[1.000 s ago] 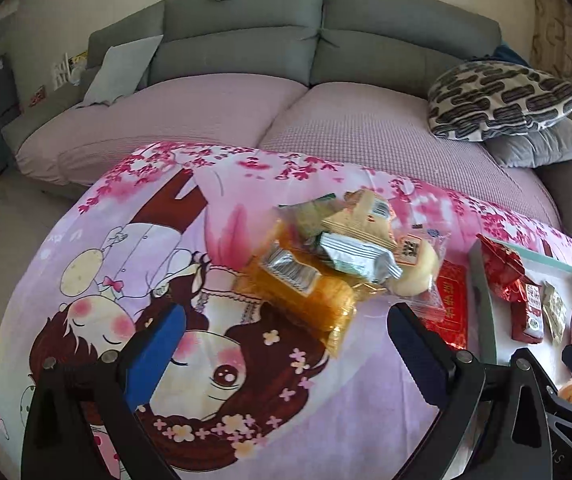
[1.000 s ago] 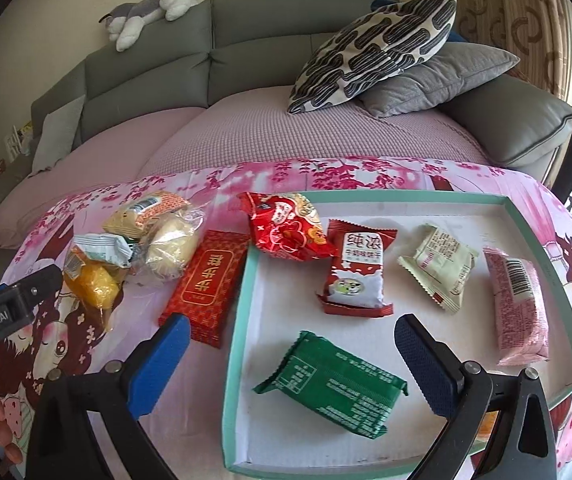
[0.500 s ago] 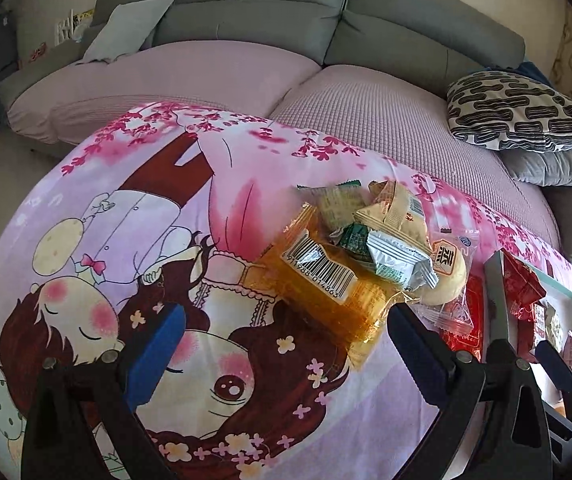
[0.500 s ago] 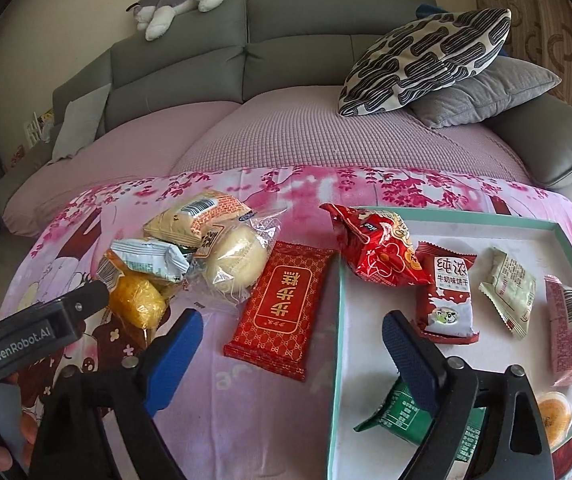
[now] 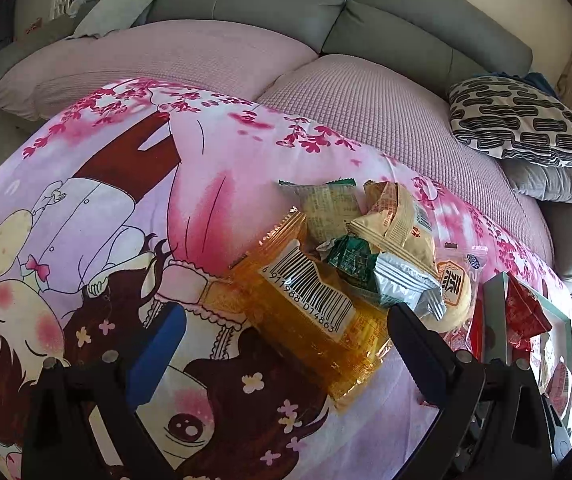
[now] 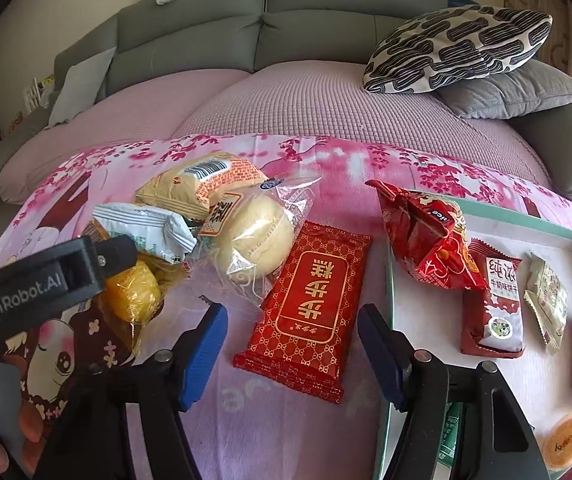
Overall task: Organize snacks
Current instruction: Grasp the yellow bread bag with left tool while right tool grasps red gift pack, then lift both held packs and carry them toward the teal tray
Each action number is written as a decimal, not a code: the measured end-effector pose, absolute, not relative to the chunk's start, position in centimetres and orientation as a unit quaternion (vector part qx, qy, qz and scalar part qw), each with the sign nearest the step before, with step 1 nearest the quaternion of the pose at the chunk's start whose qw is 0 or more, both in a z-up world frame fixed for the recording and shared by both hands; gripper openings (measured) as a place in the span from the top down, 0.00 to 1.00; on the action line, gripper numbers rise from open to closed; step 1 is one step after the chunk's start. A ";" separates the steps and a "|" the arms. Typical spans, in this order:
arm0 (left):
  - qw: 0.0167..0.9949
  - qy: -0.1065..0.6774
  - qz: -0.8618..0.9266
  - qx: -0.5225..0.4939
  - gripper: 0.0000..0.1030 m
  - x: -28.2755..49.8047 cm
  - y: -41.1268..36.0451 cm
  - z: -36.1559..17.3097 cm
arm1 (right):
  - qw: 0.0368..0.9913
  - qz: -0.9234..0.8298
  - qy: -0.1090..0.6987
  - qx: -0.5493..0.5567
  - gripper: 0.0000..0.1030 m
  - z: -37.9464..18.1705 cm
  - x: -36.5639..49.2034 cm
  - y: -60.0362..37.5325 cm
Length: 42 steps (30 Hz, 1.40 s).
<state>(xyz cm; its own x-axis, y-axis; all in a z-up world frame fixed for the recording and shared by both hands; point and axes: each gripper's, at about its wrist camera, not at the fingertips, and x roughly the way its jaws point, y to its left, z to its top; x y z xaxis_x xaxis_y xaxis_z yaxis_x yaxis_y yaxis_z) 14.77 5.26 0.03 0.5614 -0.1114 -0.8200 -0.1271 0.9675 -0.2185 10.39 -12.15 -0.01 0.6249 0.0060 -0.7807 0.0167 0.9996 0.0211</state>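
Observation:
A pile of snacks lies on the pink cartoon cloth. In the left wrist view my left gripper (image 5: 282, 336) is open, its fingers either side of an orange packet (image 5: 309, 312) with a barcode; a silver-green packet (image 5: 381, 276) and a beige packet (image 5: 397, 220) lie behind it. In the right wrist view my right gripper (image 6: 293, 340) is open just in front of a flat red packet (image 6: 309, 300). A round bun in clear wrap (image 6: 258, 240) lies to its left. The teal-rimmed tray (image 6: 521, 220) at the right holds several snacks, with a red bag (image 6: 425, 236) on its rim.
A grey sofa (image 6: 325, 8) with pink seat covers stands behind the table. A patterned cushion (image 6: 457, 48) lies at its right. The left gripper's body (image 6: 42, 280) crosses the lower left of the right wrist view. A small orange jelly cup (image 6: 569, 440) sits in the tray's near corner.
My left gripper has moved in toward the orange packet. My right gripper has shifted left from over the tray to the flat red packet. Both stay open.

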 end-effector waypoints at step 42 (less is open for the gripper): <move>0.856 0.487 -0.018 -0.174 0.52 11.4 8.8 -1.1 | 0.891 -0.026 0.453 0.008 0.46 -0.4 10.1 -12.5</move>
